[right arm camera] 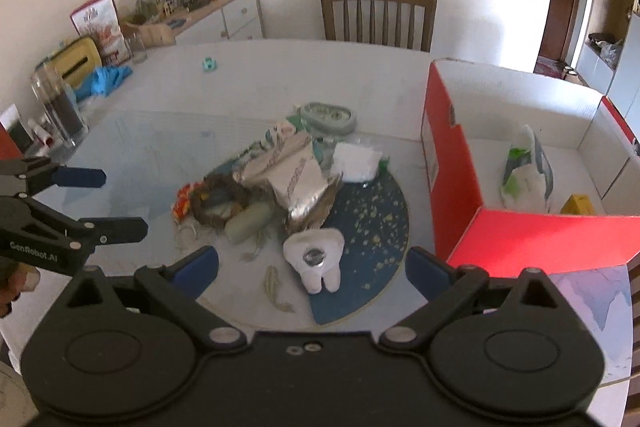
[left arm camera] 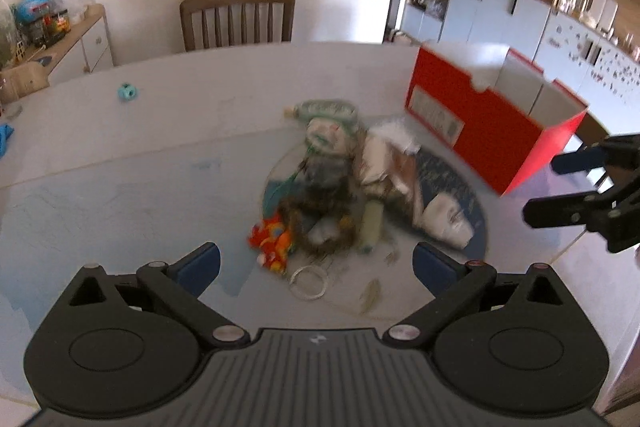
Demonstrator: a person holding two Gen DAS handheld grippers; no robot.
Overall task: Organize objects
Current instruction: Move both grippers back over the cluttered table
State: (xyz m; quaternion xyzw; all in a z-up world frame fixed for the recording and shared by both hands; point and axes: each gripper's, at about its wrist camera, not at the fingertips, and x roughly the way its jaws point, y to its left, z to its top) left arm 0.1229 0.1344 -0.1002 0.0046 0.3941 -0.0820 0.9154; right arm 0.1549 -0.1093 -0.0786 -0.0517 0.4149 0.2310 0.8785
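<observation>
Both grippers hover over the white table (right arm camera: 360,67), fingers spread wide, holding nothing. Left gripper (left arm camera: 316,265) faces the clutter pile (left arm camera: 332,187), blurred in its view, at table centre on a dark blue mat (right arm camera: 372,211). Right gripper (right arm camera: 312,263) sits above the white tooth-shaped plush (right arm camera: 316,259) at the pile's 6 o'clock. Red box (right arm camera: 448,179) stands at the pile's 3 o'clock, open, a white-green bag (right arm camera: 524,171) inside. Small teal toy (right arm camera: 209,63) lies apart at 11 o'clock. Wreath-like ring (right arm camera: 216,203), possibly twigs, at 8 o'clock.
</observation>
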